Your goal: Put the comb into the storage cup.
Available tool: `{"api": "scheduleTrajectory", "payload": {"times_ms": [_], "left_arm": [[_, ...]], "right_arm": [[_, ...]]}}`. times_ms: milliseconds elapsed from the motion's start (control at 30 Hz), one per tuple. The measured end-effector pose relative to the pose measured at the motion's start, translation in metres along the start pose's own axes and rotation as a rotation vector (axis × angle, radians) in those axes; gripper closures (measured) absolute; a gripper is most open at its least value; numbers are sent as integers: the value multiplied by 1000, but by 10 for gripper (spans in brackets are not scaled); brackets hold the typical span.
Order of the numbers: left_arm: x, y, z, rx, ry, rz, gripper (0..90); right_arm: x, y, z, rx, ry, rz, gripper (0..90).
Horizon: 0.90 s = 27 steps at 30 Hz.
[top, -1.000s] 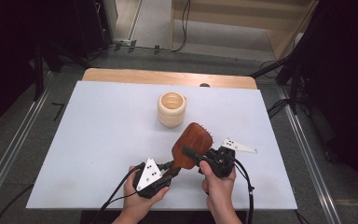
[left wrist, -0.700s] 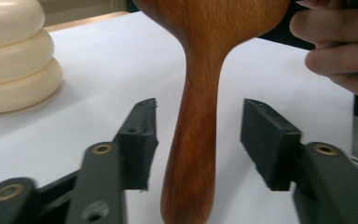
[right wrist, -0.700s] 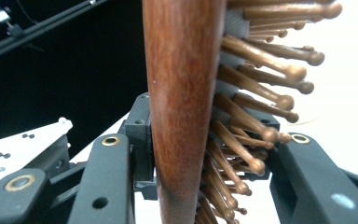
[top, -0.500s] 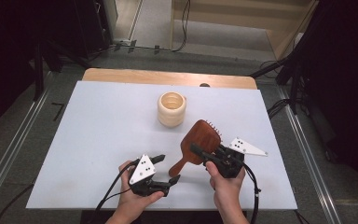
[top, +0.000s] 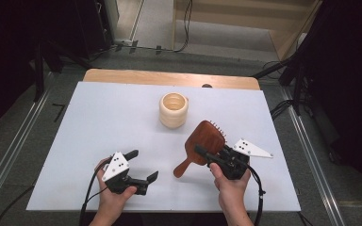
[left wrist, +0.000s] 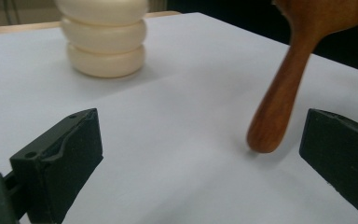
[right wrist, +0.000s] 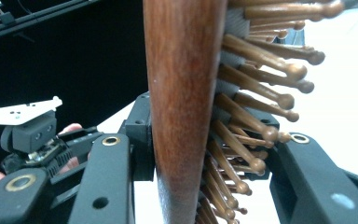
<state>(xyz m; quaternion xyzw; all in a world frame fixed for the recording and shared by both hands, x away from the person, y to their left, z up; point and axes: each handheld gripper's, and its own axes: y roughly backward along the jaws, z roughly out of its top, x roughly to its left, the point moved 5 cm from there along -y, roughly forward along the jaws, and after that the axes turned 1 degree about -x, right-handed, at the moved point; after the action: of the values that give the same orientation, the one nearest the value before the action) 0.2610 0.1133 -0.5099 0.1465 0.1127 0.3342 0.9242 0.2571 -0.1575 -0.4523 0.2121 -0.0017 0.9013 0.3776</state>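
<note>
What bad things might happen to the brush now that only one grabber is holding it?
The right gripper pinches the hairbrush by its head, over the wooden bristles, so it might slip or twist. The left gripper has just been opening, with nothing between its jaws. The handle tip sits close to the table and may bump it. The cream cup stands nearby and might get knocked.

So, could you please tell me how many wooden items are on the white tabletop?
2: a pale ribbed cup stands near the middle toward the far edge; a brown hairbrush is held in the right gripper, handle tip down at the surface.
</note>
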Motion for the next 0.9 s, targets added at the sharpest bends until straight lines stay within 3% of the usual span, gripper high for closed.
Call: {"api": "scheduleTrajectory", "payload": {"times_ms": [100,400,900], "left_arm": [[12,9,-1,-12,19,25,0],[41,31,-4,-16,6,76,0],[71,62,-10,-31,19,135,0]], "right_arm": [[0,0,0,1,12,-6,538],[-2,2,5,1,29,-23,537],[-6,-1,15,1,64,-36,537]]}}
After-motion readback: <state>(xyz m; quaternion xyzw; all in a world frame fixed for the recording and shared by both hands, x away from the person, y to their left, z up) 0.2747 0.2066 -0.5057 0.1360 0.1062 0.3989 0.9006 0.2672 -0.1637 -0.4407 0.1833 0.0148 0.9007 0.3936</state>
